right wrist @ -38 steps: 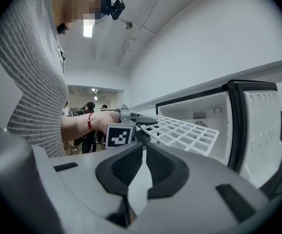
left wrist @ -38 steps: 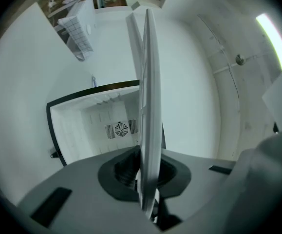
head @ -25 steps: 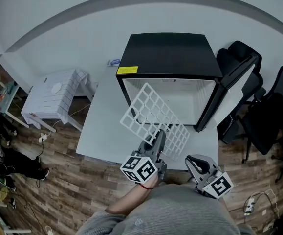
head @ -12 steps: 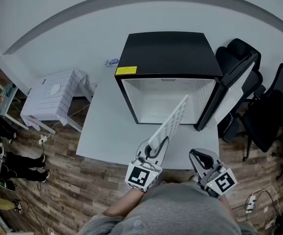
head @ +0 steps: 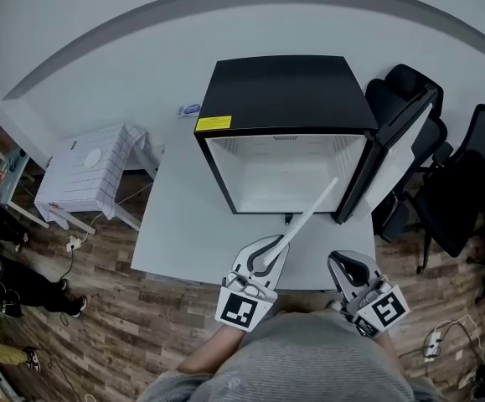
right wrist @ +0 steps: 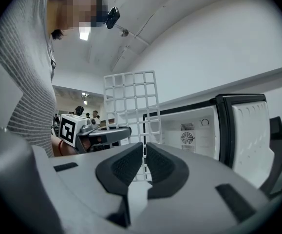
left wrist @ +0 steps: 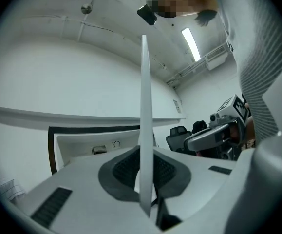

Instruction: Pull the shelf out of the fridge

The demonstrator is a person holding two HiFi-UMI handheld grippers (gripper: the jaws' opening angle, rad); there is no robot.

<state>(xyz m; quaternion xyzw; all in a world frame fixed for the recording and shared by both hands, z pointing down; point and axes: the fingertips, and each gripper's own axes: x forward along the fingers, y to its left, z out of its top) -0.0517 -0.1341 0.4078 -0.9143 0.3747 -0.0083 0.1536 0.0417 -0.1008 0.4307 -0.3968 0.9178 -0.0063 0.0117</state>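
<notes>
The black fridge (head: 284,95) stands open on the white table (head: 179,224), its white inside bare. The white grid shelf (head: 309,216) is outside it, held up on edge in front of the opening and seen edge-on from the head view. My left gripper (head: 265,262) is shut on the shelf's near edge; in the left gripper view the shelf (left wrist: 144,111) rises as a thin strip between the pads (left wrist: 126,172). My right gripper (head: 347,270) is shut and holds nothing, to the right of the shelf. From the right gripper view the grid (right wrist: 131,99) faces me beside the left gripper (right wrist: 104,133).
The fridge door (head: 393,153) stands open to the right. Black office chairs (head: 464,187) crowd the right side. A small white slatted table (head: 91,170) stands on the wooden floor to the left. The table's near edge runs just in front of both grippers.
The shelf has turned from showing its grid face to standing edge-on, as my left gripper rolled and drew slightly back. The right gripper has barely moved.
</notes>
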